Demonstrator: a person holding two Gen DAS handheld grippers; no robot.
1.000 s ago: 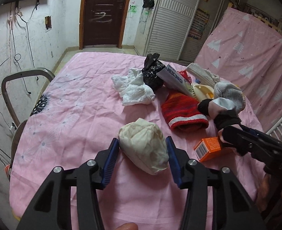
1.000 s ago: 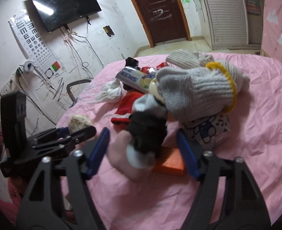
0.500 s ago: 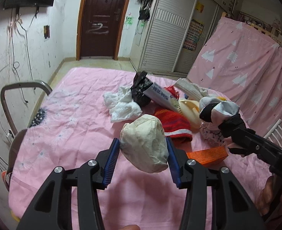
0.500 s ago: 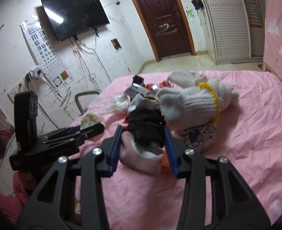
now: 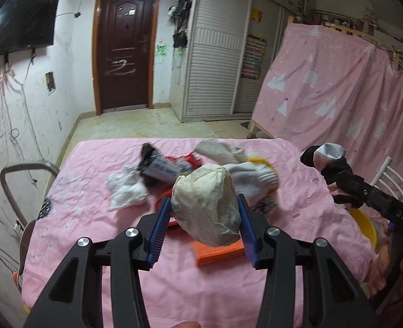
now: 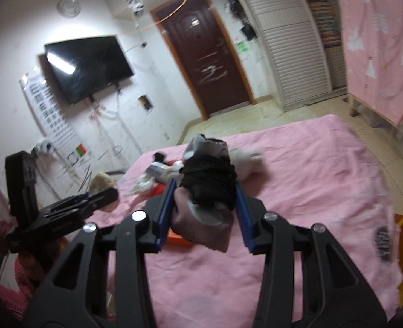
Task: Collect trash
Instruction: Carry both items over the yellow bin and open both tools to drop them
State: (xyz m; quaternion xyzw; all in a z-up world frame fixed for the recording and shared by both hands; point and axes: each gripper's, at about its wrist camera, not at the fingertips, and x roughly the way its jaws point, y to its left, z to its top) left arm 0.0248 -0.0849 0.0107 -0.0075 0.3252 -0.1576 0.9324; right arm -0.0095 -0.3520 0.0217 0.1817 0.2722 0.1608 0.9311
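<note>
Trash wad, a crumpled cream paper ball [image 5: 206, 203], sits pinched between the left gripper [image 5: 204, 229] pads, lifted above the pink bedsheet [image 5: 92, 218].

Right view: right gripper [image 6: 204, 213] is clamped on a black-and-pink sock bundle [image 6: 208, 191], also airborne. Soft stuff squishes, so I'd guess either could slip out if swung fast.

A pink-sheeted bed [image 5: 92, 246] carries an orange box [image 5: 217, 251], white tissue [image 5: 126, 191], knit gloves [image 5: 256, 175] and a toothpaste box [image 5: 165, 168].
</note>
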